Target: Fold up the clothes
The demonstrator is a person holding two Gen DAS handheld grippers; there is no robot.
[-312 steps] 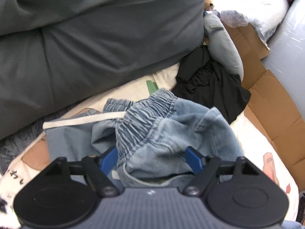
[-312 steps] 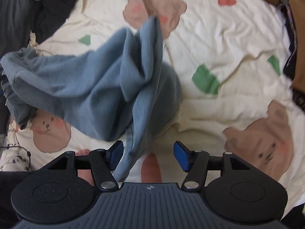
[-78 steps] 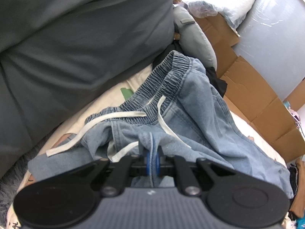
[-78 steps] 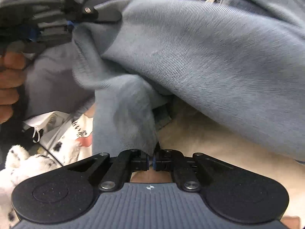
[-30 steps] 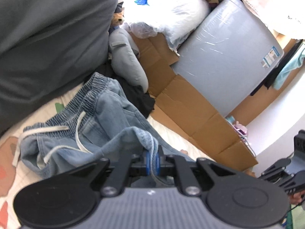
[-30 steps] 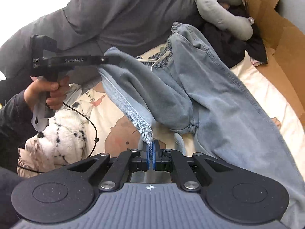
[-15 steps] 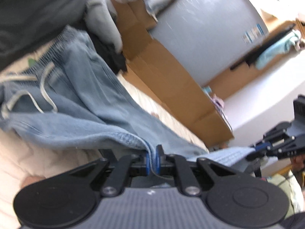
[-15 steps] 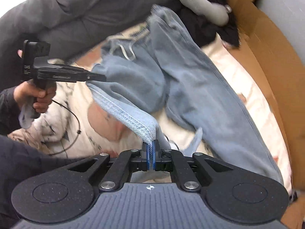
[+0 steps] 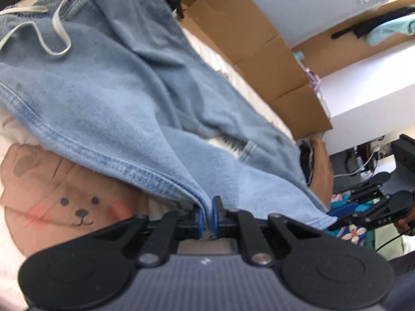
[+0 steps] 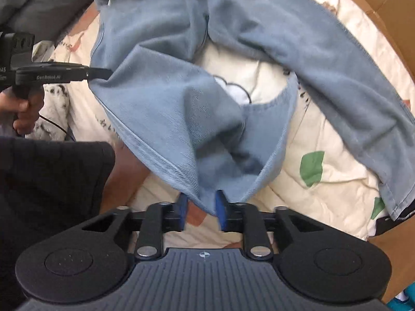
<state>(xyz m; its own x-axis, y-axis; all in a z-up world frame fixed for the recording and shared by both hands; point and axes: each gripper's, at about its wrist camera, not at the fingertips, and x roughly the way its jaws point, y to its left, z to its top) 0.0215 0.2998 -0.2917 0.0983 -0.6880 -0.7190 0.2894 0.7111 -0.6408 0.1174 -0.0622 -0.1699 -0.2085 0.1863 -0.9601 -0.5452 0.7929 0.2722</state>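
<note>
Light blue jeans (image 9: 129, 98) with a white drawstring (image 9: 52, 33) lie spread over the bear-print sheet (image 9: 64, 197). My left gripper (image 9: 206, 215) is shut on one leg's hem. The right wrist view shows the same jeans (image 10: 311, 51), one leg stretched to the right, the other pulled toward me. There my right gripper (image 10: 201, 208) has its blue pads apart, with the hem hanging loosely between them. The left gripper (image 10: 103, 73) pinches the other corner of that hem, with a hand (image 10: 23, 108) on its handle. The right gripper (image 9: 337, 224) also shows at the far right of the left wrist view.
Flattened cardboard (image 9: 246, 39) lines the far side of the bed, with a pale panel behind it. A dark grey cushion (image 10: 39, 7) lies at the head end. The person's dark clothing (image 10: 52, 194) fills the lower left, and a spotted plush (image 10: 49, 119) sits beside it.
Both grippers have drawn the leg hem toward the person, stretching the jeans out over the sheet. The right gripper's pads, shut half a second ago, now stand apart.
</note>
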